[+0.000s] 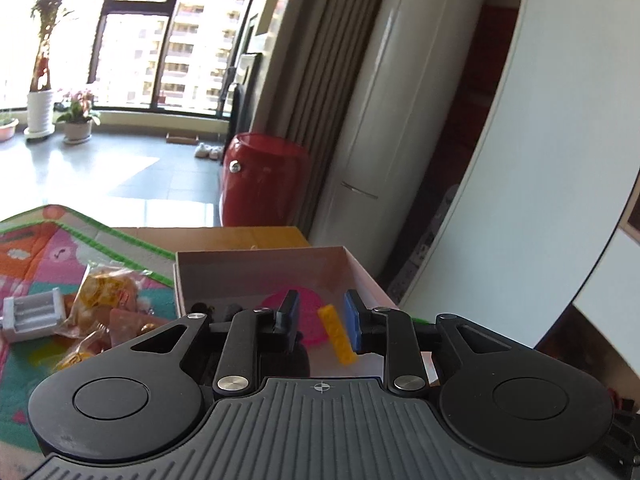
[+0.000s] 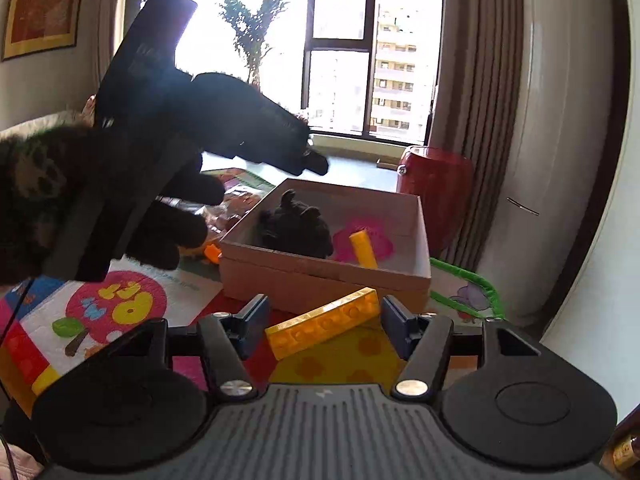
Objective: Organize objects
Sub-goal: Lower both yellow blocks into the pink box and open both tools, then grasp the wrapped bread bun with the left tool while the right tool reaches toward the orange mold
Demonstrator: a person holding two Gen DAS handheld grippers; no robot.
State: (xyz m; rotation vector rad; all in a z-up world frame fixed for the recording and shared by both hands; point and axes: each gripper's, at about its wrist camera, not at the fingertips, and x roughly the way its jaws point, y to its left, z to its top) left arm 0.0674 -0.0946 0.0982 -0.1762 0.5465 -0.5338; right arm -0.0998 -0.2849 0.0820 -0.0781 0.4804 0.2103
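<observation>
A cardboard box (image 2: 316, 276) stands on the colourful play mat. It holds a black plush toy (image 2: 296, 226), a pink flat piece (image 2: 380, 244) and a yellow brick (image 2: 363, 248). In the left wrist view my left gripper (image 1: 322, 320) hangs open above the box (image 1: 260, 268), with that yellow brick (image 1: 337, 334) loose between its blue pads and the pink piece (image 1: 310, 320) below. My right gripper (image 2: 322, 322) is open around a second long yellow brick (image 2: 322, 322) lying on the mat in front of the box; the pads do not touch it.
Snack packets (image 1: 104, 304) and a white battery holder (image 1: 34, 314) lie on the mat left of the box. The gloved left hand with its gripper (image 2: 192, 128) fills the upper left of the right wrist view. A red stool (image 2: 436, 184) and curtains stand behind.
</observation>
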